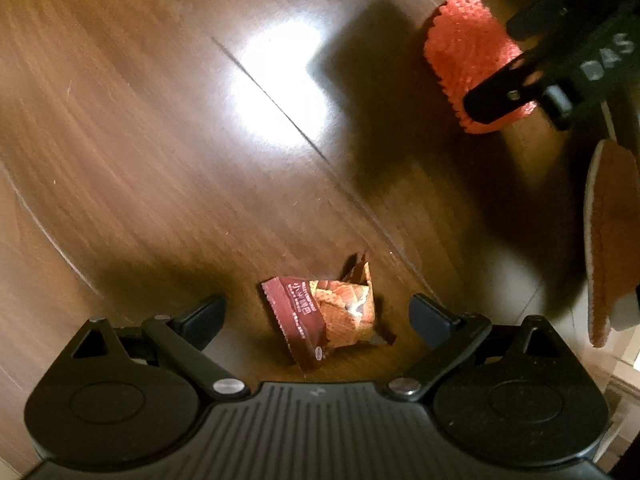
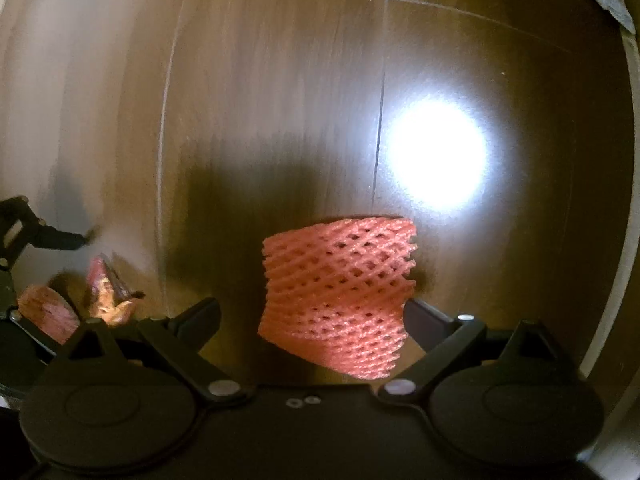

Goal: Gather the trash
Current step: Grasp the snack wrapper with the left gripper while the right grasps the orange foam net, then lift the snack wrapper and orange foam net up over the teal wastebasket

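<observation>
Floor: a dark wooden plank floor [image 1: 160, 140] is lying under everything, with a bright patch of glare [image 1: 280, 88] shining on it.
Left gripper: the left gripper [image 1: 318, 316] is hovering low over the floor, its jaws spread wide and holding nothing.
Snack wrapper: a crumpled brown snack wrapper [image 1: 324, 316] is lying on the floor between the two left fingers, apart from both of them; in the right wrist view it is showing at the far left edge [image 2: 108, 296].
Right gripper: the right gripper [image 2: 312, 316] is reaching over the foam net, its jaws spread; the right finger [image 2: 428, 320] is sitting just beside the net's edge, while the left finger is standing clear of it.
Foam net: an orange-pink foam mesh sleeve [image 2: 340, 292] is resting on the floor, well apart from the wrapper; from the left wrist view it is appearing at upper right [image 1: 464, 52], partly behind a black finger of the right gripper.
Slipper: an orange-soled slipper [image 1: 608, 240] is lying at the right edge of the left wrist view.
</observation>
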### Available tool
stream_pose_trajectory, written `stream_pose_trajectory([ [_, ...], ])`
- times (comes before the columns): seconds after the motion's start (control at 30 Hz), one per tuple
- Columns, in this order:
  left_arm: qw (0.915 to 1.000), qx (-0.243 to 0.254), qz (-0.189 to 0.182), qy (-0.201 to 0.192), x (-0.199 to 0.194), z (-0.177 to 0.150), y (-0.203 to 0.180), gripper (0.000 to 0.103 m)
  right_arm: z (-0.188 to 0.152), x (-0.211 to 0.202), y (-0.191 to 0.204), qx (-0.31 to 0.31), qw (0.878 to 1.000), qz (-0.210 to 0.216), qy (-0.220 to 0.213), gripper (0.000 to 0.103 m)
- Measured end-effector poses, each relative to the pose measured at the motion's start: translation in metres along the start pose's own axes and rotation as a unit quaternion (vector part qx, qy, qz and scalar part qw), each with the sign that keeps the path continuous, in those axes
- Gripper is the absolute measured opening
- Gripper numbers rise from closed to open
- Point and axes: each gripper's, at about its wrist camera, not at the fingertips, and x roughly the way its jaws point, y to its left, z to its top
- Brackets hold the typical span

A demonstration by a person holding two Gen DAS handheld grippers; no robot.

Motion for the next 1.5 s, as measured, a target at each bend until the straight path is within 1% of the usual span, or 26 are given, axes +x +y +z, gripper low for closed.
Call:
stream_pose_trajectory([
  [0.07, 0.9999, 0.008, 0.009, -0.002, 0.002, -0.002, -0.005, 0.099, 0.003, 0.004, 0.002, -0.006, 1.0, -0.009, 0.004, 0.098],
  [0.13, 0.9997, 0.017, 0.018, -0.002, 0.002, -0.003, -0.01, 0.097, 0.003, 0.01, 0.007, -0.01, 1.0, -0.01, 0.01, 0.091],
  [0.17, 0.9995, 0.019, 0.024, -0.002, 0.004, -0.003, -0.013, 0.094, 0.003, 0.011, 0.01, -0.013, 1.0, -0.014, 0.013, 0.089],
  [0.2, 0.9993, 0.021, 0.03, -0.003, 0.004, -0.002, -0.017, 0.093, 0.004, 0.012, 0.011, -0.017, 1.0, -0.015, 0.015, 0.085],
  [0.3, 0.9992, 0.017, 0.036, -0.006, 0.003, -0.002, -0.019, 0.085, 0.009, 0.014, 0.012, -0.025, 1.0, -0.01, 0.012, 0.078],
  [0.33, 0.9993, 0.013, 0.035, -0.009, 0.002, -0.002, -0.018, 0.08, 0.01, 0.014, 0.012, -0.028, 1.0, -0.008, 0.009, 0.073],
  [0.37, 0.9992, 0.009, 0.036, -0.014, -0.001, -0.002, -0.017, 0.072, 0.011, 0.014, 0.013, -0.031, 0.999, -0.007, 0.008, 0.07],
  [0.4, 0.9991, 0.006, 0.037, -0.019, -0.004, -0.002, -0.016, 0.067, 0.012, 0.013, 0.014, -0.035, 0.999, -0.007, 0.008, 0.064],
  [0.43, 0.9989, 0.003, 0.04, -0.023, -0.007, -0.001, -0.016, 0.056, 0.011, 0.011, 0.013, -0.04, 0.999, -0.007, 0.009, 0.054],
  [0.47, 0.9991, -0.002, 0.036, -0.025, -0.009, -0.001, -0.014, 0.054, 0.011, 0.01, 0.015, -0.043, 0.999, -0.009, 0.01, 0.05],
  [0.53, 0.9992, -0.011, 0.029, -0.024, -0.011, -0.001, -0.011, 0.052, 0.012, 0.01, 0.017, -0.048, 0.999, -0.01, 0.011, 0.033],
  [0.6, 0.9993, -0.016, 0.024, -0.023, -0.013, 0.0, -0.009, 0.05, 0.013, 0.011, 0.019, -0.051, 0.999, -0.013, 0.01, 0.026],
  [0.63, 0.9992, -0.02, 0.024, -0.024, -0.014, 0.0, -0.007, 0.05, 0.014, 0.01, 0.02, -0.051, 0.999, -0.015, 0.009, 0.021],
  [0.67, 0.9991, -0.025, 0.026, -0.024, -0.016, 0.0, -0.004, 0.049, 0.015, 0.008, 0.02, -0.05, 0.999, -0.014, 0.006, 0.019],
  [0.73, 0.9985, -0.037, 0.032, -0.027, -0.023, 0.0, 0.005, 0.047, 0.017, -0.002, 0.016, -0.046, 0.999, -0.01, -0.002, 0.016],
  [0.9, 0.9959, -0.066, 0.048, -0.04, -0.036, 0.003, 0.021, 0.045, 0.023, -0.026, 0.017, -0.027, 0.999, 0.008, -0.035, 0.015],
  [1.07, 0.9917, -0.091, 0.056, -0.072, -0.061, 0.007, 0.031, 0.045, 0.027, -0.057, 0.012, -0.004, 0.997, 0.026, -0.071, 0.014],
  [1.17, 0.9878, -0.104, 0.065, -0.096, -0.083, 0.01, 0.035, 0.045, 0.03, -0.084, 0.006, -0.003, 0.994, 0.032, -0.101, 0.013],
  [1.27, 0.9829, -0.105, 0.083, -0.127, -0.11, 0.015, 0.037, 0.045, 0.028, -0.111, 0.006, -0.008, 0.989, 0.033, -0.144, 0.013],
  [1.33, 0.9792, -0.103, 0.096, -0.146, -0.129, 0.02, 0.031, 0.045, 0.028, -0.137, 0.008, -0.028, 0.983, 0.022, -0.178, 0.013],
  [1.4, 0.9744, -0.099, 0.109, -0.17, -0.149, 0.023, 0.028, 0.045, 0.027, -0.16, 0.011, -0.053, 0.976, 0.013, -0.209, 0.013],
  [1.47, 0.9691, -0.099, 0.118, -0.193, -0.174, 0.028, 0.028, 0.045, 0.029, -0.185, 0.006, -0.056, 0.97, 0.011, -0.236, 0.013],
  [1.5, 0.9654, -0.099, 0.124, -0.207, -0.188, 0.029, 0.026, 0.045, 0.028, -0.194, 0.003, -0.052, 0.967, 0.017, -0.249, 0.013],
])
